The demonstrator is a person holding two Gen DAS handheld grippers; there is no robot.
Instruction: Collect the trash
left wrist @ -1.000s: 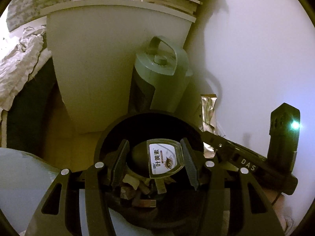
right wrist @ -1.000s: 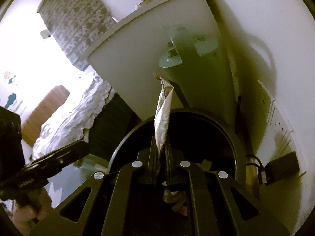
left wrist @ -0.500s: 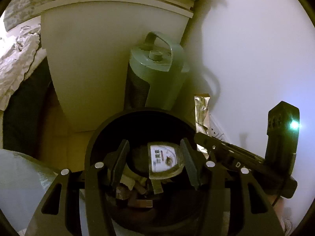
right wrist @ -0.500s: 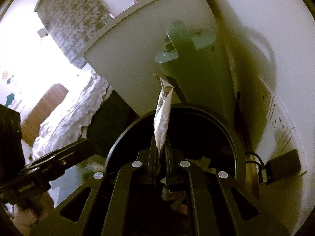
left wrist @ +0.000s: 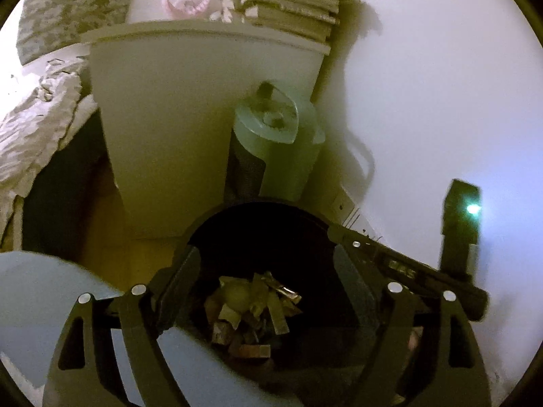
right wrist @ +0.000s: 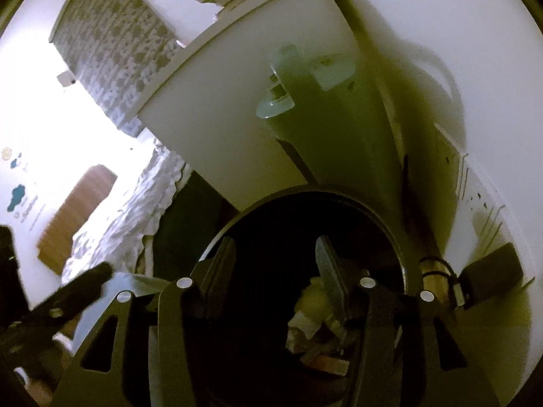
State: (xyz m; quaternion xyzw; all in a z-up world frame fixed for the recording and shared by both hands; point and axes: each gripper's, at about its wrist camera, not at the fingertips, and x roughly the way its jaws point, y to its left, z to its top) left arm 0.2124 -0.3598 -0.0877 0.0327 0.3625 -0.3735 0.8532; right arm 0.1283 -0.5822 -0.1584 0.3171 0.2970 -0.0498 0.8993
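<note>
A round black trash bin (left wrist: pixel 258 210) stands on the floor below both grippers; it also shows in the right wrist view (right wrist: pixel 305 200). Several scraps and wrappers (left wrist: pixel 253 308) lie in a pile at its bottom, also seen in the right wrist view (right wrist: pixel 315 322). My left gripper (left wrist: pixel 268 278) is open and empty over the bin's mouth. My right gripper (right wrist: pixel 275 271) is open and empty over the same bin. The right gripper's body (left wrist: pixel 407 268) shows at the right of the left wrist view.
A green tower appliance with a handle (left wrist: pixel 275 156) stands right behind the bin against the white wall. A white cabinet (left wrist: pixel 190 108) with stacked books (left wrist: pixel 288 3) stands beside it. A bed with ruffled bedding (right wrist: pixel 125 210) lies left. A wall socket and black plug (right wrist: pixel 488 274) sit right.
The left gripper let go of the labelled plastic lid and the right gripper opened and let go of the foil wrapper; both are gone from the jaws. Both grippers shifted slightly over the bin.
</note>
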